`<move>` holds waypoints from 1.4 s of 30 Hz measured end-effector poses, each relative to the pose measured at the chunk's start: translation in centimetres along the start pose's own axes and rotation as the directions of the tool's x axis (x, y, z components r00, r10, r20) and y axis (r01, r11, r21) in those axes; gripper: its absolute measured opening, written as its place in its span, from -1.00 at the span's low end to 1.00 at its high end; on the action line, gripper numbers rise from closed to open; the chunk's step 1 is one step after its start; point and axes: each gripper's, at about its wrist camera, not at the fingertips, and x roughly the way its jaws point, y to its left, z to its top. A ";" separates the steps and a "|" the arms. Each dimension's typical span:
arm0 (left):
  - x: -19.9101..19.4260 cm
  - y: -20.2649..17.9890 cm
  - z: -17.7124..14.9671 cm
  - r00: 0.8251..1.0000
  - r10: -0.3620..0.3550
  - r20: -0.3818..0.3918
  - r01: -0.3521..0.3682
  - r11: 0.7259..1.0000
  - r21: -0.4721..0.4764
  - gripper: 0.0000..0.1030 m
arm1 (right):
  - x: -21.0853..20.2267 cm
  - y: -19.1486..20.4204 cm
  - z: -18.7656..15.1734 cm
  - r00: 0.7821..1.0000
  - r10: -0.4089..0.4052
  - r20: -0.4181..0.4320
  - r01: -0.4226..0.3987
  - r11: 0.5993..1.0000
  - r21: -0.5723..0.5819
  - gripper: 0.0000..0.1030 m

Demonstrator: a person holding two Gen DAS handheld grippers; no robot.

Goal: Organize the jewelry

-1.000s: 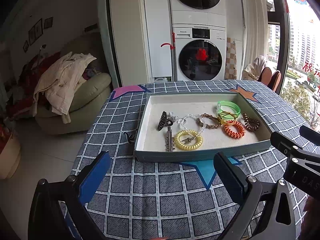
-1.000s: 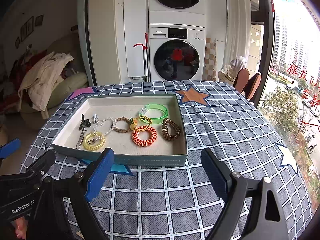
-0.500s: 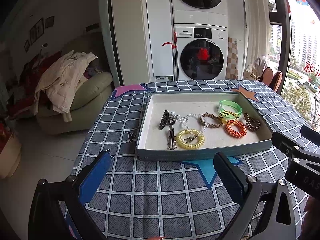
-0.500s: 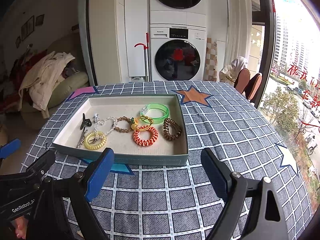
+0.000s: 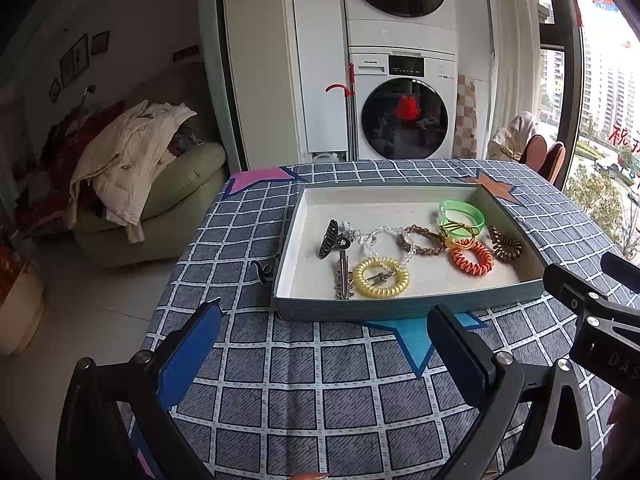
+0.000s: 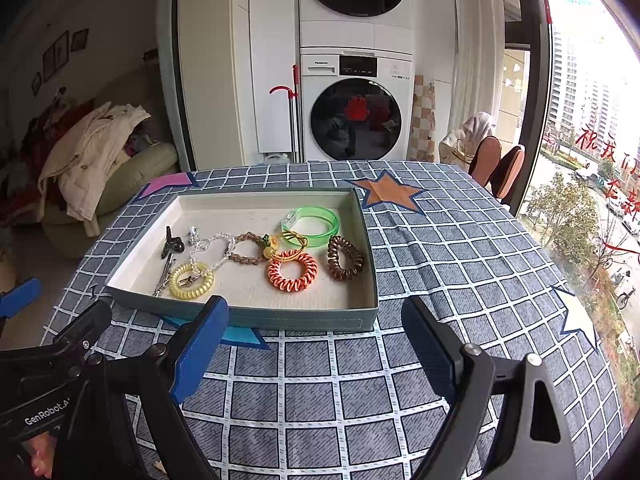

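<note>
Nothing has shifted in a way that counts since the earlier frames: both grippers hover at the same spot above the checked cloth, and the tray's contents lie as they did.

The left gripper [image 5: 324, 354], with blue-padded black fingers [image 5: 188, 354], stands spread wide with nothing between the pads. The right gripper [image 6: 316, 348] likewise stands released, its blue-padded fingers [image 6: 200, 348] well apart and empty.

Just beyond both pairs of fingertips lies the near wall of the shallow grey-green rectangular tray [image 6: 280, 318] with a pale lining, resting on the blue-grey checked tablecloth [image 6: 440, 264] with coloured star patches. Inside the tray, nearest the left fingers, sit a yellow spiral coil hair tie [image 5: 381, 277] and a metal hair clip [image 5: 343, 274] beside it. Farther in are a dark claw clip [image 5: 329, 233], a clear beaded bracelet [image 5: 374, 236] and a brown braided bracelet [image 5: 420, 238]. Ahead of the right fingers lie an orange spiral coil hair tie [image 6: 292, 270] and a brown spiral coil hair tie [image 6: 346, 258]; past them a translucent green bangle [image 6: 312, 220] lies near the far wall.

Beyond the table stand a stacked white washer and dryer [image 6: 356, 108].
</note>
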 end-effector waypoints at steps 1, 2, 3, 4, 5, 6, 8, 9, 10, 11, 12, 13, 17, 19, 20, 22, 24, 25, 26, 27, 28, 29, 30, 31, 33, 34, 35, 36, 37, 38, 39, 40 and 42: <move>0.0 -0.1 0.0 1.000 -0.001 -0.001 0.001 1.000 0.000 1.00 | 0.0 0.0 0.0 1.000 0.000 0.000 0.000 1.000 0.000 0.75; 0.0 -0.1 0.0 1.000 -0.001 -0.001 0.001 1.000 0.000 1.00 | 0.0 0.0 0.0 1.000 -0.001 0.000 0.001 1.000 0.000 0.75; 0.0 0.0 0.0 1.000 -0.001 -0.001 0.001 1.000 0.001 1.00 | 0.0 0.0 0.0 1.000 -0.001 0.000 0.001 1.000 0.000 0.75; 0.0 -0.1 0.0 1.000 0.000 0.000 0.000 1.000 0.001 1.00 | 0.0 0.0 0.0 1.000 0.000 -0.001 0.000 1.000 0.001 0.75; 0.0 -0.1 0.0 1.000 -0.001 0.000 0.001 1.000 0.000 1.00 | 0.0 0.0 0.0 1.000 0.000 -0.001 0.000 1.000 0.001 0.75; 0.0 0.0 0.0 1.000 -0.001 0.000 0.001 1.000 0.000 1.00 | 0.0 0.0 0.0 1.000 -0.001 0.000 0.001 1.000 0.001 0.75; 0.1 -0.1 0.0 1.000 0.000 -0.001 0.000 1.000 0.001 1.00 | 0.0 0.1 0.0 1.000 0.000 -0.001 0.000 1.000 0.001 0.75; 0.0 -0.1 0.0 1.000 0.000 -0.002 0.000 1.000 0.001 1.00 | 0.0 0.1 0.0 1.000 0.000 0.000 0.000 1.000 0.001 0.75; 0.0 -0.1 0.0 1.000 -0.001 -0.002 0.001 1.000 0.001 1.00 | 0.0 0.1 0.0 1.000 -0.001 0.000 0.001 1.000 0.001 0.75; 0.0 0.0 0.0 1.000 -0.001 -0.003 0.001 1.000 0.000 1.00 | 0.0 0.1 0.0 1.000 -0.001 0.001 0.001 1.000 0.001 0.75; 0.0 0.0 0.0 1.000 0.001 -0.003 -0.001 1.000 0.000 1.00 | 0.0 0.1 0.0 1.000 -0.001 0.000 0.001 1.000 0.002 0.75; 0.0 -0.1 0.0 1.000 0.000 -0.003 0.000 1.000 0.001 1.00 | 0.1 0.0 0.0 1.000 0.000 -0.001 0.000 1.000 0.002 0.75; 0.1 -0.1 -0.1 1.000 0.001 -0.003 -0.001 1.000 0.001 1.00 | 0.1 0.0 -0.1 1.000 0.001 -0.003 -0.001 1.000 0.003 0.75; 0.1 -0.1 -0.1 1.000 0.001 -0.004 -0.001 1.000 0.000 1.00 | 0.2 -0.1 -0.1 1.000 0.001 -0.003 -0.001 1.000 0.003 0.75; 0.1 -0.1 -0.1 1.000 0.001 -0.005 -0.001 1.000 0.000 1.00 | 0.2 -0.1 -0.1 1.000 0.002 -0.003 -0.002 1.000 0.003 0.75; 0.0 -0.1 -0.1 1.000 0.001 -0.004 -0.001 1.000 0.000 1.00 | 0.2 -0.1 -0.2 1.000 0.003 -0.004 -0.003 1.000 0.005 0.75; 0.0 -0.1 0.0 1.000 0.000 -0.005 0.000 1.000 -0.001 1.00 | 0.2 -0.1 -0.2 1.000 0.003 -0.005 -0.003 1.000 0.005 0.75; 0.1 -0.1 -0.1 1.000 0.001 -0.005 -0.001 1.000 0.000 1.00 | 0.2 -0.1 -0.2 1.000 0.002 -0.005 -0.002 1.000 0.004 0.75; 0.0 -0.1 -0.1 1.000 0.002 -0.005 -0.002 1.000 0.000 1.00 | 0.2 -0.1 -0.2 1.000 0.002 -0.006 -0.002 1.000 0.004 0.75; 0.1 -0.1 -0.1 1.000 0.001 -0.006 -0.001 1.000 -0.001 1.00 | 0.2 -0.1 -0.2 1.000 0.003 -0.006 -0.003 1.000 0.005 0.75; 0.1 -0.1 -0.1 1.000 0.001 -0.006 -0.001 1.000 -0.001 1.00 | 0.2 -0.1 -0.2 1.000 0.002 -0.006 -0.002 1.000 0.005 0.75; 0.1 -0.1 -0.1 1.000 0.001 -0.006 -0.001 1.000 -0.001 1.00 | 0.2 -0.1 -0.2 1.000 0.002 -0.006 -0.002 1.000 0.004 0.75; 0.1 -0.1 -0.1 1.000 0.001 -0.007 -0.001 1.000 -0.001 1.00 | 0.2 -0.1 -0.2 1.000 0.002 -0.007 -0.002 1.000 0.005 0.75; 0.1 -0.1 -0.1 1.000 0.001 -0.006 -0.001 1.000 -0.001 1.00 | 0.2 -0.1 -0.2 1.000 0.003 -0.007 -0.003 1.000 0.006 0.75; 0.2 -0.2 -0.1 1.000 0.000 -0.008 0.000 1.000 0.000 1.00 | 0.2 -0.2 -0.3 1.000 0.003 -0.008 -0.003 1.000 0.007 0.75; 0.2 -0.2 -0.1 1.000 0.000 -0.008 0.000 1.000 0.000 1.00 | 0.2 -0.2 -0.3 1.000 0.002 -0.009 -0.002 1.000 0.007 0.75; 0.1 -0.2 -0.1 1.000 -0.001 -0.009 0.001 1.000 0.000 1.00 | 0.2 -0.2 -0.3 1.000 0.003 -0.009 -0.003 1.000 0.007 0.75; 0.1 -0.1 -0.1 1.000 -0.002 -0.010 0.002 1.000 0.000 1.00 | 0.2 -0.2 -0.3 1.000 0.003 -0.010 -0.003 1.000 0.007 0.75; 0.2 -0.2 -0.2 1.000 -0.002 -0.011 0.002 1.000 -0.001 1.00 | 0.2 -0.3 -0.4 1.000 0.003 -0.010 -0.003 1.000 0.008 0.75; 0.3 -0.2 -0.2 1.000 -0.001 -0.011 0.001 1.000 -0.001 1.00 | 0.2 -0.3 -0.3 1.000 0.003 -0.011 -0.003 1.000 0.008 0.75; 0.2 -0.2 -0.2 1.000 -0.002 -0.013 0.002 1.000 -0.001 1.00 | 0.2 -0.3 -0.4 1.000 0.003 -0.011 -0.003 1.000 0.008 0.75; 0.4 -0.2 -0.2 1.000 -0.003 -0.014 0.003 1.000 -0.002 1.00 | 0.3 -0.3 -0.4 1.000 0.004 -0.012 -0.004 1.000 0.009 0.75; 0.4 -0.2 -0.3 1.000 -0.003 -0.015 0.003 1.000 -0.004 1.00 | 0.3 -0.3 -0.5 1.000 0.005 -0.014 -0.004 1.000 0.012 0.75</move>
